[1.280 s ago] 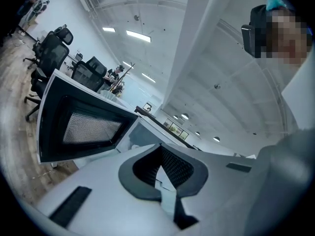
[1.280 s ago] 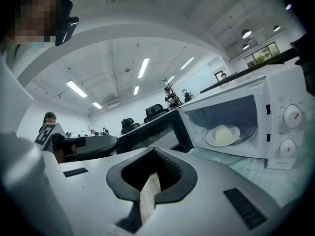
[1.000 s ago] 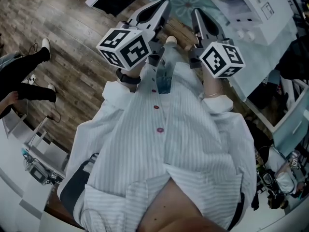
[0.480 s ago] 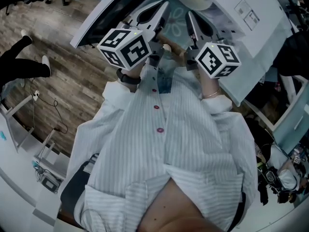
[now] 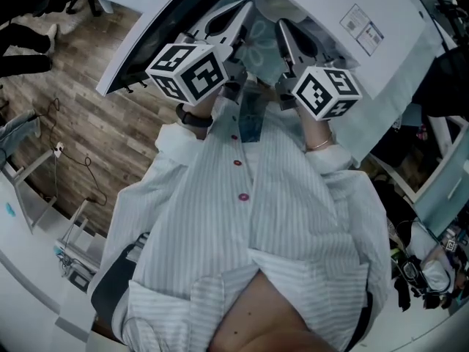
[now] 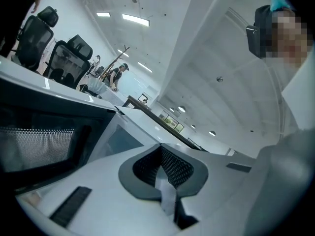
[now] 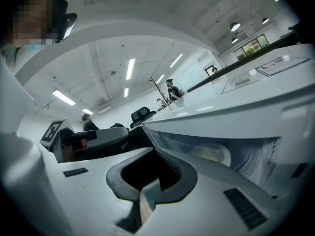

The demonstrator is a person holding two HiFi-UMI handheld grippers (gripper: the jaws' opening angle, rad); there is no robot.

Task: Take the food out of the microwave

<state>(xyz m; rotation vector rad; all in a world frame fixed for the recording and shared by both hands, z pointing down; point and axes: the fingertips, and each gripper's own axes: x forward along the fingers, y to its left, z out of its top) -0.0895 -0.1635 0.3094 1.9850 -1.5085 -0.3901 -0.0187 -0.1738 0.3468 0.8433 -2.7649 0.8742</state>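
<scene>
— While both claws hover at the mouth of the microwave (image 5: 330, 13), where's the food (image 7: 212, 154)?

— Deep inside the cavity, lying flat. All I get is a pale, creamy round disc; I can't split dish from food. Round as it is, there's no long side to call and no way it points.

— Any room to get in?

— Plenty on the left. The door (image 5: 157, 28) is swung wide that way, dark with a mesh window. The left claw (image 5: 248, 7) sits just beside its inner face. The right claw (image 5: 281, 24) is at the open front, under the white top edge of the oven. The disc lies ahead of it and a little to its right. A strip of flower-patterned tabletop (image 5: 265, 48) shows between the two claws.

— And the claws themselves?

— Both are pinched together with nothing between them. Neither one is touching the food, and the opening in front of it is clear.
</scene>
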